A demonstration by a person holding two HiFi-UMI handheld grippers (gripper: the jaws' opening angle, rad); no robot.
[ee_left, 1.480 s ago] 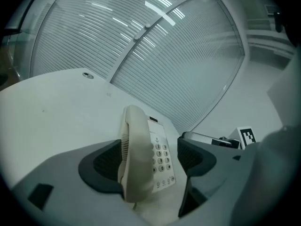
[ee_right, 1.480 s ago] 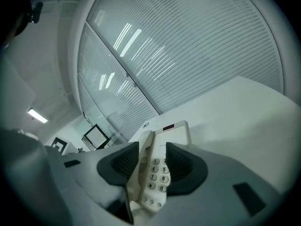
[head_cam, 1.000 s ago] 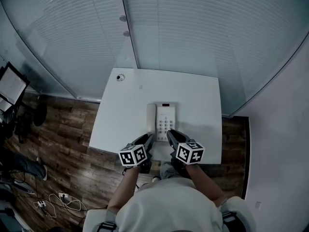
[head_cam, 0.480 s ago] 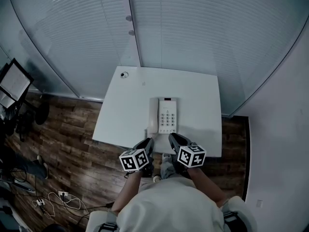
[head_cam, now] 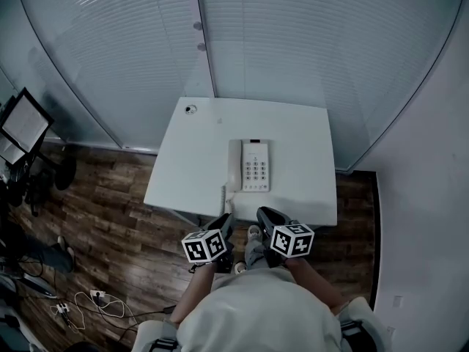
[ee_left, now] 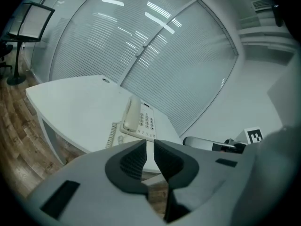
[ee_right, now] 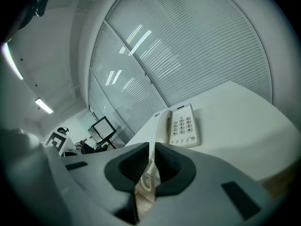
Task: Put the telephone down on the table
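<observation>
The white telephone (head_cam: 249, 166) lies flat on the white table (head_cam: 190, 160), handset in its cradle on the left, keypad on the right. Its coiled cord (head_cam: 223, 195) hangs over the near table edge. Both grippers are off the table, pulled in close to the person's body. The left gripper (head_cam: 226, 224) is shut and empty. The right gripper (head_cam: 262, 216) is also shut with nothing in it. In the left gripper view the telephone (ee_left: 139, 121) sits beyond the left gripper (ee_left: 150, 145). In the right gripper view the telephone (ee_right: 183, 126) and cord (ee_right: 149, 173) show beyond the right gripper (ee_right: 153, 147).
A small round fitting (head_cam: 190, 109) sits at the table's far left corner. Glass walls with blinds (head_cam: 293, 50) close off the far side. Wooden floor (head_cam: 102, 218) lies to the left, with a screen on a stand (head_cam: 20, 130) and loose cables (head_cam: 88, 303).
Both grippers have drawn back from the telephone's near end, off the table edge toward the person. The telephone stays on the table.
</observation>
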